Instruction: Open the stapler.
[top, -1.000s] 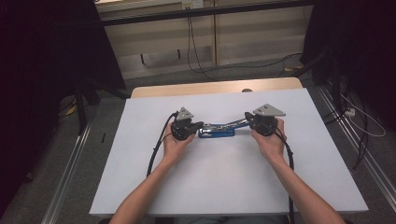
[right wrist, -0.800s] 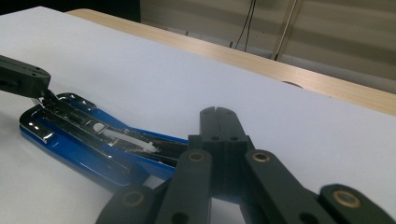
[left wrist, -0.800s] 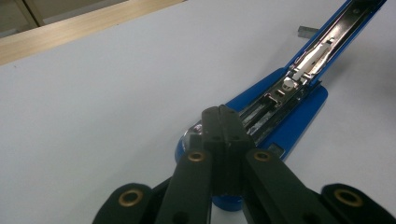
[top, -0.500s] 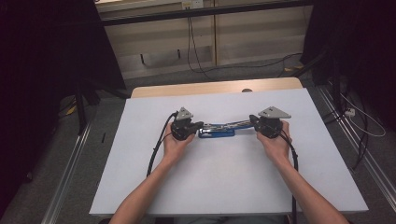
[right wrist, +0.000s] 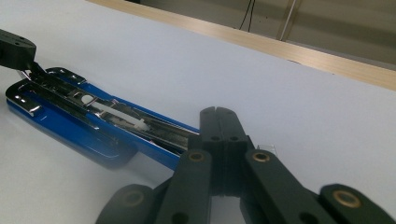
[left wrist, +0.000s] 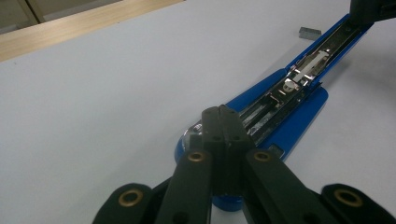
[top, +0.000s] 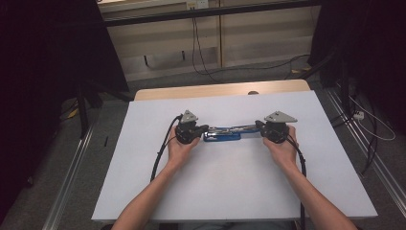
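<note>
Left tool (top: 200, 130): jaws fully closed, tips together, pointing right. In the left gripper view the tips (left wrist: 221, 116) sit over the blue stapler's (top: 222, 134) near end, at or on its metal rail; can't tell if anything is pinched between them.

Stapler: mid-worktop (top: 143, 163), lying flat between the two tools, swung open. Blue base (left wrist: 299, 126) on the white surface, and the chrome magazine arm (top: 239, 128) stretched out rightward toward the right tool. Magazine channel faces up, spring pusher visible inside.

A small grey staple strip (left wrist: 309, 31) lies on the worktop just beside the far end of the arm, apart from it.

Right tool (top: 261, 127): jaws also fully closed, pointing left, tips (right wrist: 219, 122) at the end of the magazine arm. Contact looks likely, grip not confirmable.

Both hands rest low on the worktop, one at each end of the stapler.
</note>
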The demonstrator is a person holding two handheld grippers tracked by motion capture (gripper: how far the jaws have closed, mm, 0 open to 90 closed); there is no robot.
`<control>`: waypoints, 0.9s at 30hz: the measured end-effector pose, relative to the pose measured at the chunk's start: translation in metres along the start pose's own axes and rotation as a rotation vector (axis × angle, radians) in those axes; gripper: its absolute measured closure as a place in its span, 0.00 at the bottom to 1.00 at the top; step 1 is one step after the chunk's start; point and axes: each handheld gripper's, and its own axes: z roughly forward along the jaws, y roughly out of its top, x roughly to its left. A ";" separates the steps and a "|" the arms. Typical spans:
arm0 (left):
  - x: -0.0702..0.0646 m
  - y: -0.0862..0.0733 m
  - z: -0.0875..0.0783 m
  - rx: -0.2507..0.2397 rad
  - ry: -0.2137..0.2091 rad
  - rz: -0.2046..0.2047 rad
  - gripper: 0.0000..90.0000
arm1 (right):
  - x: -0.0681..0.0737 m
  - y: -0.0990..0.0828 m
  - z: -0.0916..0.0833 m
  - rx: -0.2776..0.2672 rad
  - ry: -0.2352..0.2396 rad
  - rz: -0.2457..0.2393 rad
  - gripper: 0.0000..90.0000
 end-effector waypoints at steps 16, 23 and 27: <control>0.000 0.002 -0.004 -0.036 -0.010 -0.005 1.00 | -0.002 0.000 0.000 -0.020 0.047 0.016 1.00; 0.000 0.003 -0.007 -0.044 -0.014 -0.018 0.98 | -0.005 0.001 -0.004 -0.044 0.074 0.052 0.94; -0.002 0.005 -0.010 -0.058 -0.003 -0.014 0.88 | -0.008 0.003 -0.007 -0.055 0.088 0.062 0.89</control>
